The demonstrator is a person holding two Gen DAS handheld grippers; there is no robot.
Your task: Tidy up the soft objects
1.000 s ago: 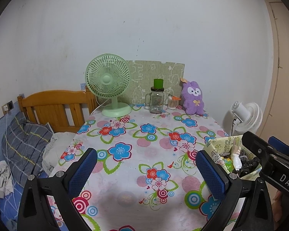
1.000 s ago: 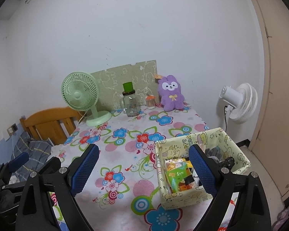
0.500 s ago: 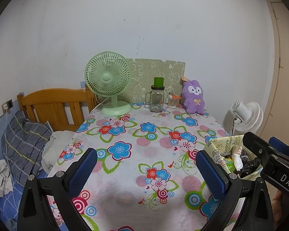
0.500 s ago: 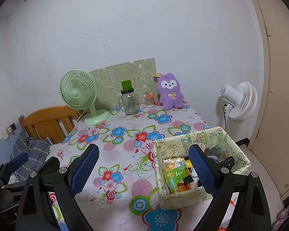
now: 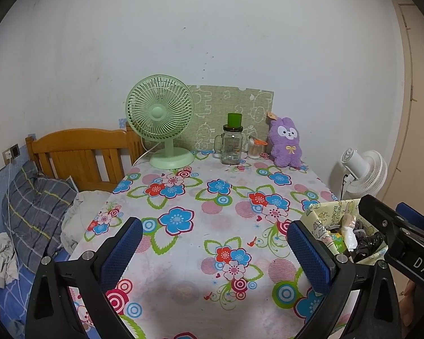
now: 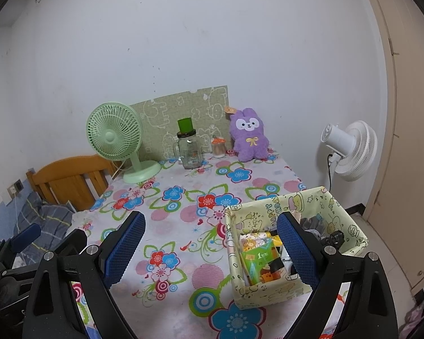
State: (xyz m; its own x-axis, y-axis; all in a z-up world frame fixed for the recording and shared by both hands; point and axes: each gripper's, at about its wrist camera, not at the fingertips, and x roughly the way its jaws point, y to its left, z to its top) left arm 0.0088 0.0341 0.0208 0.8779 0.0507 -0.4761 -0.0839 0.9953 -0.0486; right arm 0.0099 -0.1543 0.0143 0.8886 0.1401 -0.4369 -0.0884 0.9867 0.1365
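A purple plush rabbit (image 5: 286,146) sits upright at the far end of the flower-print table (image 5: 212,226), against the wall; it also shows in the right wrist view (image 6: 249,135). A pale yellow fabric box (image 6: 291,243) with snack packs and dark items stands at the table's right front; its corner shows in the left wrist view (image 5: 339,226). My left gripper (image 5: 213,250) is open and empty above the near table. My right gripper (image 6: 210,250) is open and empty, its right finger over the box.
A green desk fan (image 5: 162,121), a glass jar with green lid (image 5: 232,144) and a small toothpick jar (image 5: 254,149) stand at the far end before a green mat. A white floor fan (image 6: 350,149) stands right. A wooden bed head (image 5: 79,152) and pillow lie left.
Both grippers have pulled slightly back and up; the far objects look a little higher and smaller. Both stay open and empty.
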